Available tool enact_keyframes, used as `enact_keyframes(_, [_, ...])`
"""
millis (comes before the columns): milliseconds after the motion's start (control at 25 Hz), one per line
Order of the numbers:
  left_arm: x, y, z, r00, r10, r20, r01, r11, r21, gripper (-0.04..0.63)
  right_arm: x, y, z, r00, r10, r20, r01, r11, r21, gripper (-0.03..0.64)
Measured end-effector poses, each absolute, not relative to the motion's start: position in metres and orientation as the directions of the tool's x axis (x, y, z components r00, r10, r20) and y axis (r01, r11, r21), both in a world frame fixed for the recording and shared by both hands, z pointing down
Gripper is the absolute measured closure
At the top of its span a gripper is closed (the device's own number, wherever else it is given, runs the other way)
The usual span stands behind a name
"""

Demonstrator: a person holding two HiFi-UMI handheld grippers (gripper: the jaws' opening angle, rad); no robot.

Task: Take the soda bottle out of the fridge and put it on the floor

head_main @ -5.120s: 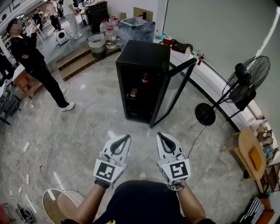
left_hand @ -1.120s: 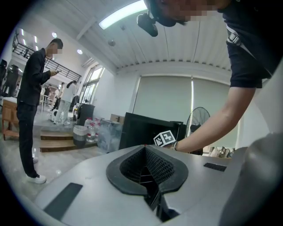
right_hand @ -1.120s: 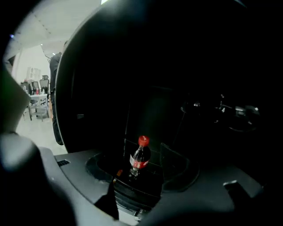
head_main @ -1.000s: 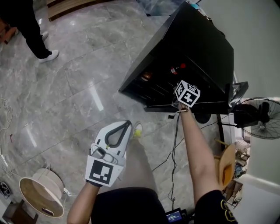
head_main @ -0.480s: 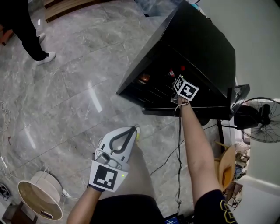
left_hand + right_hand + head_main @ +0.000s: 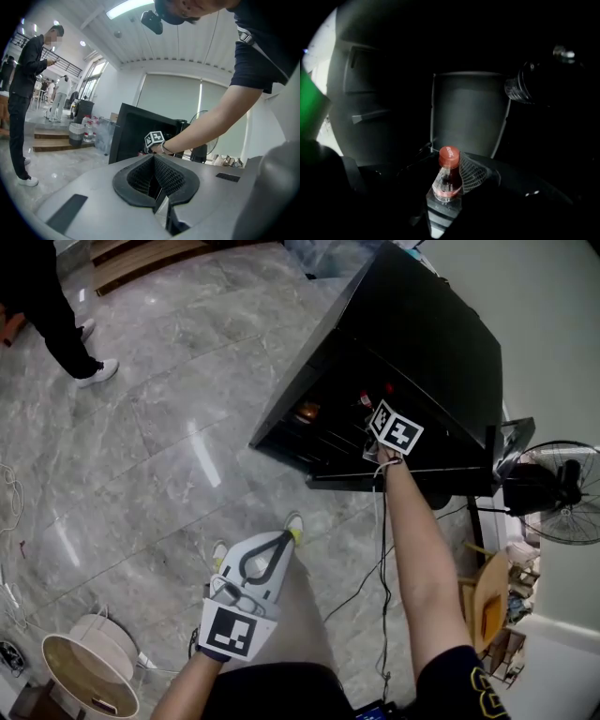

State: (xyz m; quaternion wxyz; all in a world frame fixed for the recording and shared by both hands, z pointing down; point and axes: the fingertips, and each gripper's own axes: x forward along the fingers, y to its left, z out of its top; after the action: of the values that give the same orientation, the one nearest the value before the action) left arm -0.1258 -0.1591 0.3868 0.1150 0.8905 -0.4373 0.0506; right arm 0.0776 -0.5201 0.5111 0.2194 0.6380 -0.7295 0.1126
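Note:
The black fridge (image 6: pixel 427 329) stands open, and my right arm reaches into it. Only the right gripper's marker cube (image 6: pixel 395 432) shows in the head view. In the right gripper view a small soda bottle (image 6: pixel 449 177) with a red cap stands upright between the jaws of my right gripper (image 6: pixel 448 183). Those jaws have just been closing on it, and the meshed right pad (image 6: pixel 471 174) lies against its neck. My left gripper (image 6: pixel 285 540) hangs over the grey floor with its jaws together and nothing in them; it is also in its own view (image 6: pixel 154 165).
A second dark bottle (image 6: pixel 536 84) lies on a higher shelf inside the fridge. The fridge door (image 6: pixel 422 481) stands open beside a standing fan (image 6: pixel 553 495). A cable (image 6: pixel 380 559) trails on the floor. A person's legs (image 6: pixel 42 296) are at the far left, a round stool (image 6: pixel 89 667) at the lower left.
The right gripper's jaws have narrowed around the bottle inside the fridge. My left gripper has drifted lower and a little right in the head view.

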Motion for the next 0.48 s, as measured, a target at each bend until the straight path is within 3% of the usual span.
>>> enact_keyframes(200, [-0.128,-0.157,0.379,0.615,-0.768,0.178,-0.789,-0.597,0.148,0.577,0.067,-0.494,0.507,-0.118,-0.875,0.469,-0.965,0.213,0.155,0.495])
enact_keyframes(480, [-0.150,-0.146,0.356,0.616,-0.773,0.150,-0.787,-0.606,0.115,0.577,0.027,-0.405,0.469,-0.282,-0.823,0.493,-0.913,0.388,0.126,0.495])
